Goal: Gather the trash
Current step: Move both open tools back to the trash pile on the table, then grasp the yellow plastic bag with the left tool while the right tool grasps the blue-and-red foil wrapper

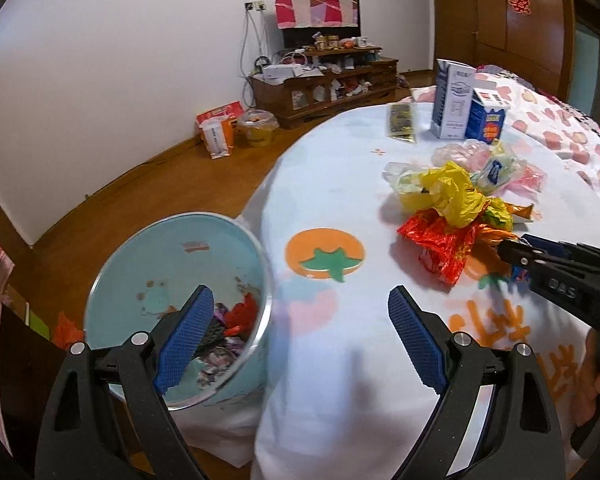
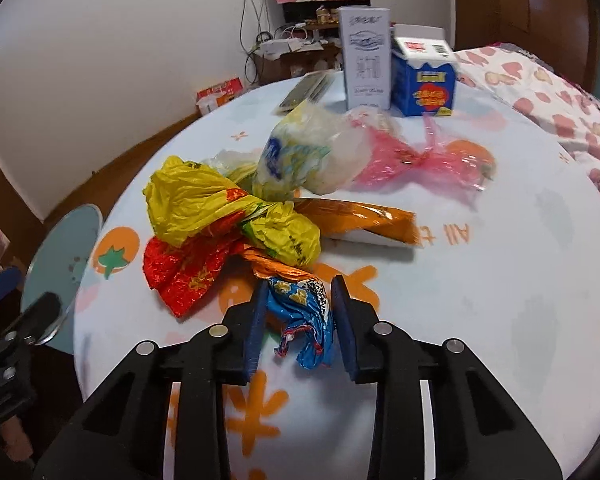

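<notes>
A pile of crumpled wrappers lies on the white fruit-print tablecloth [image 2: 480, 280]: a yellow bag [image 2: 196, 200], a red foil wrapper [image 2: 188, 276], an orange foil wrapper [image 2: 364, 220], a pale bag [image 2: 312, 160] and a pink film [image 2: 412, 160]. My right gripper [image 2: 299, 308] is closed around a blue foil wrapper [image 2: 304, 320] at the pile's near edge; in the left wrist view it [image 1: 516, 254] reaches in from the right. My left gripper [image 1: 300, 320] is open and empty, between the table edge and a light blue trash bin [image 1: 172, 264] holding several scraps.
A tall white carton [image 2: 366, 60] and a blue carton [image 2: 424, 80] stand at the table's far side, beside a flat dark packet [image 2: 304, 90]. A bed with a heart-print cover [image 2: 548, 96] lies to the right. Bags and a bucket [image 1: 256, 128] sit on the wooden floor.
</notes>
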The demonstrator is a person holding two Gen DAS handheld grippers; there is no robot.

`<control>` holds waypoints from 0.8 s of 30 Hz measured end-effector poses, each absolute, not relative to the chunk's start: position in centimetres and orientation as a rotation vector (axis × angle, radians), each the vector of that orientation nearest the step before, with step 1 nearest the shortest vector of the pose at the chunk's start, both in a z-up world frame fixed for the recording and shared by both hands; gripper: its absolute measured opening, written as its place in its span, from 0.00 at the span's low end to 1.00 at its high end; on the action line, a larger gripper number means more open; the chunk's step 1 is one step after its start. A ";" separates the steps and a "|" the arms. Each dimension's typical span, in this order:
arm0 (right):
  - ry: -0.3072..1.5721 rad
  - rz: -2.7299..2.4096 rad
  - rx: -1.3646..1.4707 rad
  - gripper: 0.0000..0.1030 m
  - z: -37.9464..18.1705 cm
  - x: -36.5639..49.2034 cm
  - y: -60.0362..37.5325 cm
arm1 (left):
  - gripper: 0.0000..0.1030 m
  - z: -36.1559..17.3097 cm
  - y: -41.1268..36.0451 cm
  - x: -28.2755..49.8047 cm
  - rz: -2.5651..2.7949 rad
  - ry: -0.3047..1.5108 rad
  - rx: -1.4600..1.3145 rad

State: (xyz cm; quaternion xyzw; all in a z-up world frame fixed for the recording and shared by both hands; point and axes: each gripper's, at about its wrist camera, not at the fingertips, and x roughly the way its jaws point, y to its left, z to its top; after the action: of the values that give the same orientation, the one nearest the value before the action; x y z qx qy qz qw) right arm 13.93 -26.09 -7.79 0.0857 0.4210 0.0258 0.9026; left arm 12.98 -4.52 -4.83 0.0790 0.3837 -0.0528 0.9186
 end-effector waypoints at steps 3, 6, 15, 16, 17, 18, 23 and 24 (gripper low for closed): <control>0.840 0.045 0.183 0.31 -6.7 12.1 -26.9 | 0.85 -5.0 -5.6 12.9 -0.136 0.783 0.178; 0.815 0.023 0.194 0.31 -5.9 10.0 -28.3 | 0.85 -5.1 -6.6 13.1 -0.164 0.783 0.184; 0.731 -0.167 0.302 0.31 -4.7 5.7 -34.9 | 0.84 -5.0 -10.1 13.4 -0.239 0.769 0.195; 0.724 -0.197 0.301 0.31 -4.8 5.6 -35.6 | 0.84 -5.0 -10.5 13.5 -0.251 0.766 0.190; 0.720 -0.241 0.303 0.31 -4.9 5.6 -36.4 | 0.84 -5.0 -10.8 13.7 -0.259 0.765 0.187; 0.720 -0.257 0.308 0.31 -5.0 5.6 -37.0 | 0.84 -5.1 -11.4 14.1 -0.269 0.762 0.183; 0.736 -0.321 0.314 0.31 -6.2 5.5 -38.7 | 0.83 -5.4 -14.4 15.8 -0.340 0.756 0.166; 0.741 -0.316 0.323 0.31 -6.4 5.5 -38.9 | 0.83 -5.6 -15.0 16.1 -0.344 0.758 0.167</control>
State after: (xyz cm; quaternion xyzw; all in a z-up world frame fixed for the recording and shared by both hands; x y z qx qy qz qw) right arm 5.49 -38.86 -6.38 0.1563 0.3590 -0.1531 0.9073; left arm 16.12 -15.01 -5.55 0.0808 0.3676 -0.1667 0.9113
